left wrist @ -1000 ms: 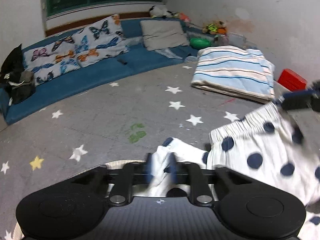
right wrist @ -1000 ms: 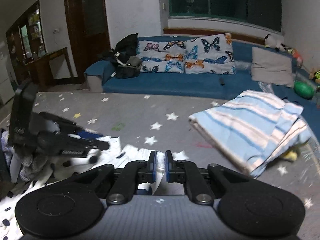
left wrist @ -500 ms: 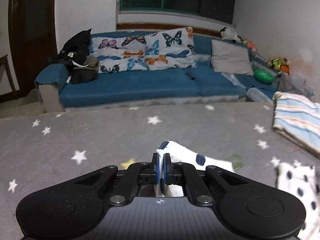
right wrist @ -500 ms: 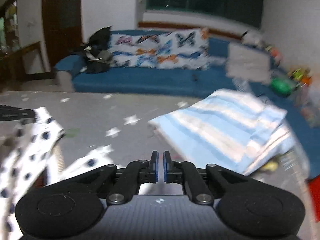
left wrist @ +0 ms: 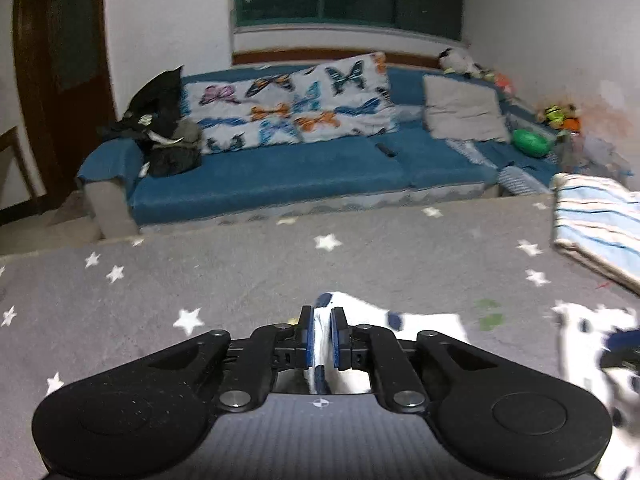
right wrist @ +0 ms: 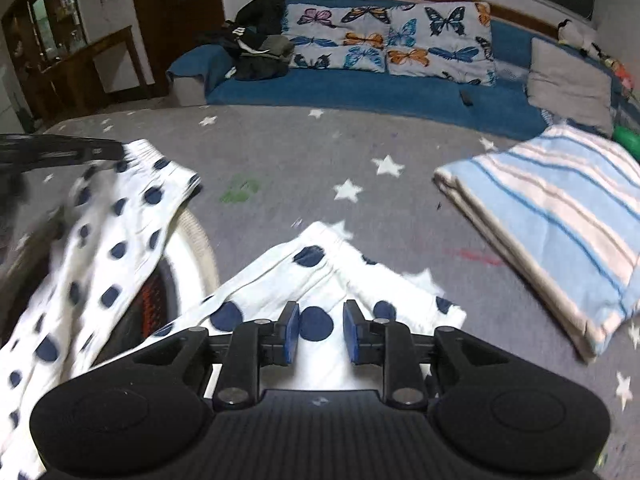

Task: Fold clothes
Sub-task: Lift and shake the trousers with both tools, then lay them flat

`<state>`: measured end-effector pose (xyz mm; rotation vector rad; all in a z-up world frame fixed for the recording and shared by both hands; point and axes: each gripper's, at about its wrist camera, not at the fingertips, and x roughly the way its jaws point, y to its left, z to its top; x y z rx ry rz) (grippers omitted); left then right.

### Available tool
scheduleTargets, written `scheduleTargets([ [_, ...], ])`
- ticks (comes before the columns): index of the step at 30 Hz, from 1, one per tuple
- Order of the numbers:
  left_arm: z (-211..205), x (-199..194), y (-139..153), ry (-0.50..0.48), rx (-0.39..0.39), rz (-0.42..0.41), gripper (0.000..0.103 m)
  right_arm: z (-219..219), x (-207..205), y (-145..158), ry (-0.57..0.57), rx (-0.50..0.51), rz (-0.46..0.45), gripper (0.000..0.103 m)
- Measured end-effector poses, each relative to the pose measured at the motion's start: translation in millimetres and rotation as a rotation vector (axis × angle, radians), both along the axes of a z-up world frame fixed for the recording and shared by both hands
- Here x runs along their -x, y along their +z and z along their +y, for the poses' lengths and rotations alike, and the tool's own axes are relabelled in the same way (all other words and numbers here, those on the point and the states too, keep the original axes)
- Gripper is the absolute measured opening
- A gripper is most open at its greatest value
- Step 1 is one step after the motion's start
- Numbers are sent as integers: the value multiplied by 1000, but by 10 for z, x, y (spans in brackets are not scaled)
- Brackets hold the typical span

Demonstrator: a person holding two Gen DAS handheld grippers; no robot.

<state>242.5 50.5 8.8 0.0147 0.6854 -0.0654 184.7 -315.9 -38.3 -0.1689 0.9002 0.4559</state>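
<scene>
A white garment with dark blue dots (right wrist: 316, 256) hangs and drapes over the grey star carpet (right wrist: 304, 152). My left gripper (left wrist: 322, 320) is shut on a bunched white edge of it (left wrist: 424, 322). From the right wrist view, that gripper (right wrist: 60, 152) shows at the far left, holding the elastic waistband up. My right gripper (right wrist: 320, 320) stands open, its blue pads (right wrist: 290, 330) on either side of a dotted fold that lies beneath them. At the right edge of the left wrist view, the right gripper (left wrist: 624, 344) is a blur beside more dotted cloth.
A folded blue-and-white striped blanket (right wrist: 560, 216) lies on the carpet to the right. A round white-rimmed basket (right wrist: 200, 240) sits under the hanging cloth at left. A blue sofa (left wrist: 280, 172) with butterfly pillows and dark clothes lines the far wall.
My right gripper's fingers have parted from shut to open over the dotted fold. The left gripper has kept its hold and lifted the waistband; both views swung toward the sofa.
</scene>
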Motion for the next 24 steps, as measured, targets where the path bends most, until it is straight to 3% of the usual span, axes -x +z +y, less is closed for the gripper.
scheduleTargets([
  [7, -341, 92, 7, -176, 6, 14, 11, 131, -379, -39, -48, 27, -47, 24],
  [10, -462, 91, -28, -179, -47, -22, 12, 154, -514, -58, -58, 34, -67, 24],
  [17, -449, 57, 6, -199, 13, -20, 14, 199, -802, -38, -79, 73, -90, 30],
  [21, -442, 37, 26, -210, 47, -18, 21, 115, -656, 78, -50, 48, -91, 43],
  [24, -436, 22, 41, -218, 73, -17, 20, 52, -545, 164, -27, 30, -92, 44],
])
